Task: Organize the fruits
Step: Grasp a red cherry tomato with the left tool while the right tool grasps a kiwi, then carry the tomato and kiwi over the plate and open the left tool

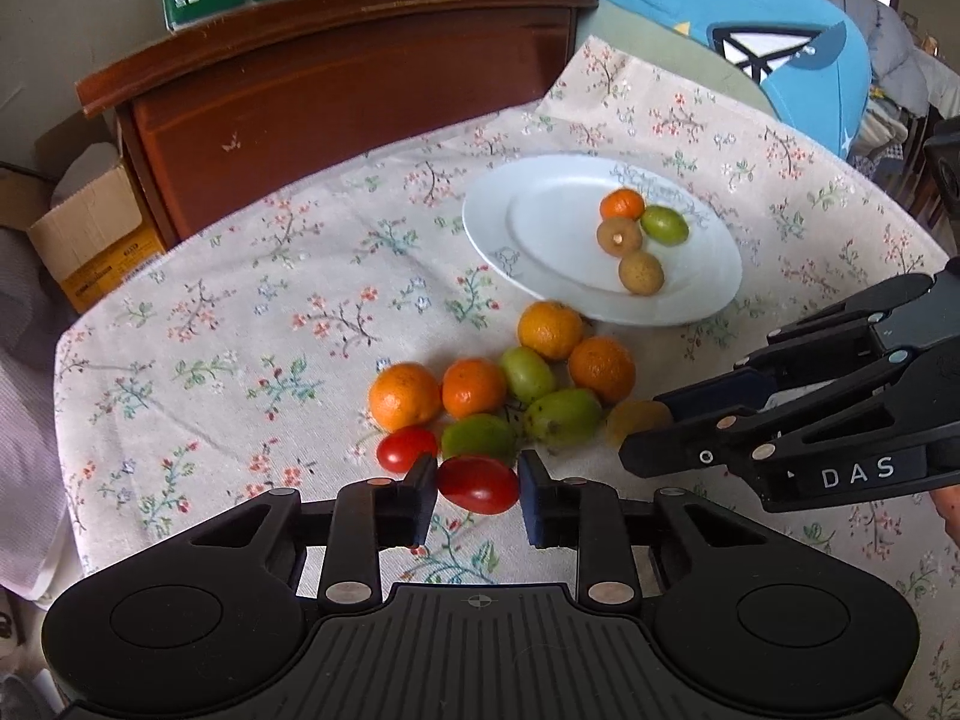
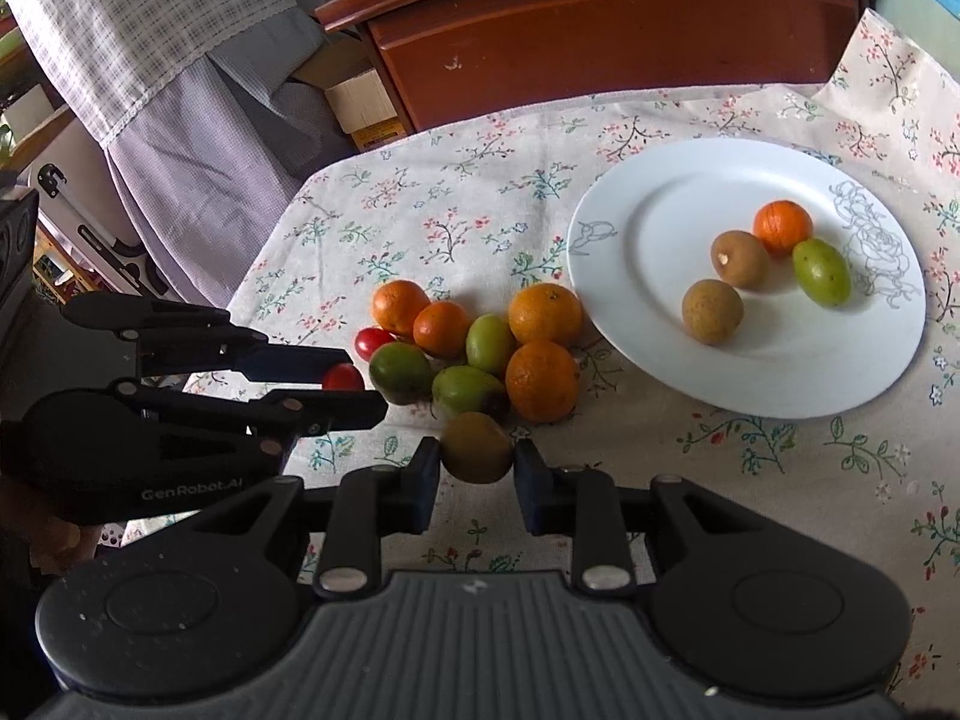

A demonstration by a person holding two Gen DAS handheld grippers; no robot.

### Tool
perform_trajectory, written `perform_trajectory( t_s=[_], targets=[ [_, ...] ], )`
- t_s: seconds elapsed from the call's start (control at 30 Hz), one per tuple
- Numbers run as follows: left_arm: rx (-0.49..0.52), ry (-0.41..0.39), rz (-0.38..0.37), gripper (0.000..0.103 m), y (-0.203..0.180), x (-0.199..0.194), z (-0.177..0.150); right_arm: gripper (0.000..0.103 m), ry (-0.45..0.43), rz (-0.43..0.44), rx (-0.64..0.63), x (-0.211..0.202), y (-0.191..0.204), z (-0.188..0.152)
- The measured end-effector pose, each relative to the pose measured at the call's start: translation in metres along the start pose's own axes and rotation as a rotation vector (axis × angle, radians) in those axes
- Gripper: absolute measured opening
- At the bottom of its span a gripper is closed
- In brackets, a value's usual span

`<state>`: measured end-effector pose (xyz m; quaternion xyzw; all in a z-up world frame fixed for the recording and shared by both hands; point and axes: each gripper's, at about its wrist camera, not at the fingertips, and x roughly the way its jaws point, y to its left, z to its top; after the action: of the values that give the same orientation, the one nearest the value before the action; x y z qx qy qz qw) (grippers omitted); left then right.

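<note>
A pile of oranges (image 1: 403, 395), green fruits (image 1: 563, 414) and a red tomato (image 1: 407, 449) lies on the floral tablecloth beside a white plate (image 1: 540, 240). The plate (image 2: 648, 276) holds an orange (image 2: 782, 227), a green fruit (image 2: 821, 272) and two brown fruits (image 2: 711, 311). My left gripper (image 1: 478, 483) is shut on a red tomato (image 1: 478, 485) at the pile's near edge. My right gripper (image 2: 475, 449) is shut on a brown fruit (image 2: 477, 447) next to the pile; it also shows in the left wrist view (image 1: 642, 435).
A dark wooden cabinet (image 1: 336, 102) stands behind the table, with a cardboard box (image 1: 90, 234) to its left. A blue cloth (image 1: 750, 24) lies at the back right. A checked fabric (image 2: 150, 60) hangs left of the table.
</note>
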<state>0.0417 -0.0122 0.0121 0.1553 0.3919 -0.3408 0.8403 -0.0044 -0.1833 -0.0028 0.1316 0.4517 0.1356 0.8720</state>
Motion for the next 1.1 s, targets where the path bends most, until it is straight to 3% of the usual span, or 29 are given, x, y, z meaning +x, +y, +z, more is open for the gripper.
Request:
perform_trajectory(
  t_s=[0.6, 0.83, 1.1],
  targets=[
    [-0.032, -0.154, 0.000, 0.026, -0.016, -0.029, 0.051, 0.027, -0.158, -0.012, 0.052, -0.044, -0.014, 0.029],
    [-0.052, -0.191, -0.013, 0.026, -0.024, -0.026, 0.073, 0.027, -0.233, -0.051, 0.081, -0.063, -0.030, 0.046],
    [-0.070, -0.201, -0.022, 0.026, -0.034, -0.009, 0.088, 0.027, -0.262, -0.086, 0.070, -0.071, -0.045, 0.058]
  ],
)
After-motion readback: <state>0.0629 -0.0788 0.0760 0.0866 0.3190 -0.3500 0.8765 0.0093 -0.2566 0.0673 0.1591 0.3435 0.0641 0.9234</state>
